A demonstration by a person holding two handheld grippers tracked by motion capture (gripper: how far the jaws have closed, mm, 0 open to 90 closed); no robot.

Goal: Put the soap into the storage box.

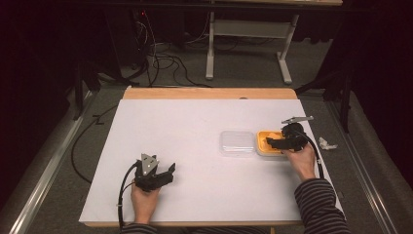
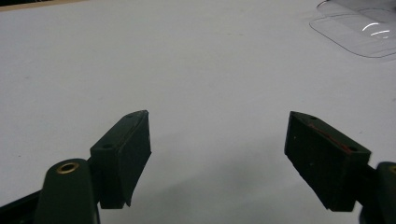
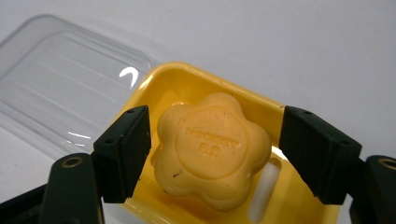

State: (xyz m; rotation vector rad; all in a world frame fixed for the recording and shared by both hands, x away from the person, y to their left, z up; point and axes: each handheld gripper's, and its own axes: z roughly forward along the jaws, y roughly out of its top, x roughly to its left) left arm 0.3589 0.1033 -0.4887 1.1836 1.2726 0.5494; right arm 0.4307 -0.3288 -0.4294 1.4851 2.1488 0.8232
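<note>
A flower-shaped orange soap bar (image 3: 212, 149) lies in a yellow dish (image 3: 187, 77), which sits at the right of the white table (image 1: 195, 126). My right gripper (image 3: 215, 116) hangs over the dish (image 1: 263, 138) with a jaw on each side of the soap. The left jaw is close to the bar and a gap shows at the right jaw, so it is open. A clear plastic lid (image 1: 237, 143) lies flat just left of the dish. Low over bare table at the front left, my left gripper (image 1: 170, 170) is open with nothing between its jaws (image 2: 217, 116).
A crumpled white scrap (image 1: 327, 144) lies just off the table's right edge. The lid's corner (image 2: 359, 32) shows far ahead of the left gripper. Cables (image 1: 165, 61) and a white desk frame (image 1: 243, 44) stand on the floor beyond the table.
</note>
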